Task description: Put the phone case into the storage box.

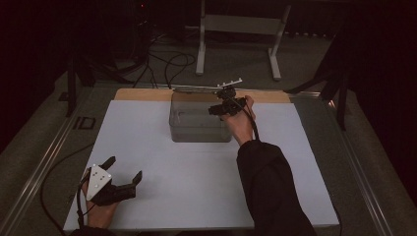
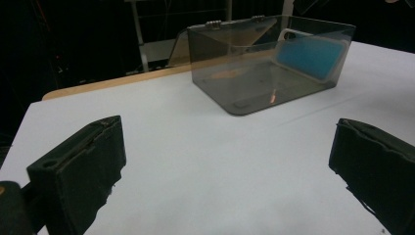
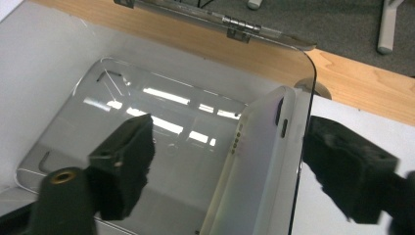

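Note:
A smoky see-through box (image 1: 199, 123) (image 2: 235, 73) stands at the back middle of the white sheet, its hinged lid (image 1: 206, 88) (image 3: 210, 17) swung open to the rear. Inside, a pale phone case (image 2: 311, 56) (image 3: 259, 161) with a blue face leans upright against the box's right wall. My right gripper (image 1: 223, 105) (image 3: 227, 134) hovers over that side, open. One jaw is inside the box and the other outside the wall, with the case's edge between them untouched. My left gripper (image 1: 125, 167) (image 2: 227, 129) rests open near the front left, with nothing between its jaws.
The white sheet (image 1: 162, 167) covers a wooden table, with a bare wood strip (image 1: 142, 94) along the back. Beyond the table, a metal stand (image 1: 241, 24) and cables (image 1: 169, 64) are on the floor. A metal rail (image 1: 44, 162) runs down the left side.

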`<state>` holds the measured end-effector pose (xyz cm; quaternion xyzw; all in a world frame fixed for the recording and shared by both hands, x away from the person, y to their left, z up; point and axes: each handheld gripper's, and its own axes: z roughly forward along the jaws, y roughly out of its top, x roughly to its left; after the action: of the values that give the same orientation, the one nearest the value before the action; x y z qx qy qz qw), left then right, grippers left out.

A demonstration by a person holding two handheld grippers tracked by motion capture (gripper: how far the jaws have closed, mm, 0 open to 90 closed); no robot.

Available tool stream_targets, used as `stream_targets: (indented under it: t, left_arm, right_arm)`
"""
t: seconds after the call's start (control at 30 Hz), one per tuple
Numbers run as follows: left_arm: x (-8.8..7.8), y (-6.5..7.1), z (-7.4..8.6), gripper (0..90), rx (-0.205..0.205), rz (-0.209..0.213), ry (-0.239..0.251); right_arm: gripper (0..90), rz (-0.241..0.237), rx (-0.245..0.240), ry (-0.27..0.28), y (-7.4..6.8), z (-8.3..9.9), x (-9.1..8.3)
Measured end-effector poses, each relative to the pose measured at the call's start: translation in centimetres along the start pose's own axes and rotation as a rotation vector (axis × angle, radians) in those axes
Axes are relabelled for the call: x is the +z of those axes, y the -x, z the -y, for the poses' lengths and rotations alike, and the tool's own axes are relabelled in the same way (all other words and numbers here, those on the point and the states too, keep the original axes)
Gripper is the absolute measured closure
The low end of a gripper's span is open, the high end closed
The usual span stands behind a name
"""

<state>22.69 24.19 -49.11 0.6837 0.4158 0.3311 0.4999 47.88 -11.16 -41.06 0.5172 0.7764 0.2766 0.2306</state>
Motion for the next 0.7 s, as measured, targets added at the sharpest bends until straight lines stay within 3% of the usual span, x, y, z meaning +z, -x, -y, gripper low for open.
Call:
stream_targets:
  t: [0.07, 0.37, 0.7]
  left_arm:
    - [0.0, 0.0, 0.0, 1.1, 0.0, 0.0, 0.0]
    - [0.0, 0.0, 0.0, 0.6, -0.001, -0.016, -0.002]
    - [0.1, 0.0, 0.0, 0.6, -0.003, -0.017, -0.004]
  right_arm:
    - [13.5, -0.008, -0.006, 0.009, 0.0, 0.1, -0.1]
    - [9.6, -0.021, -0.011, 0.055, 0.0, 0.7, -0.7]
    - [8.9, -0.069, -0.019, 0.16, 0.3, 1.4, -1.9]
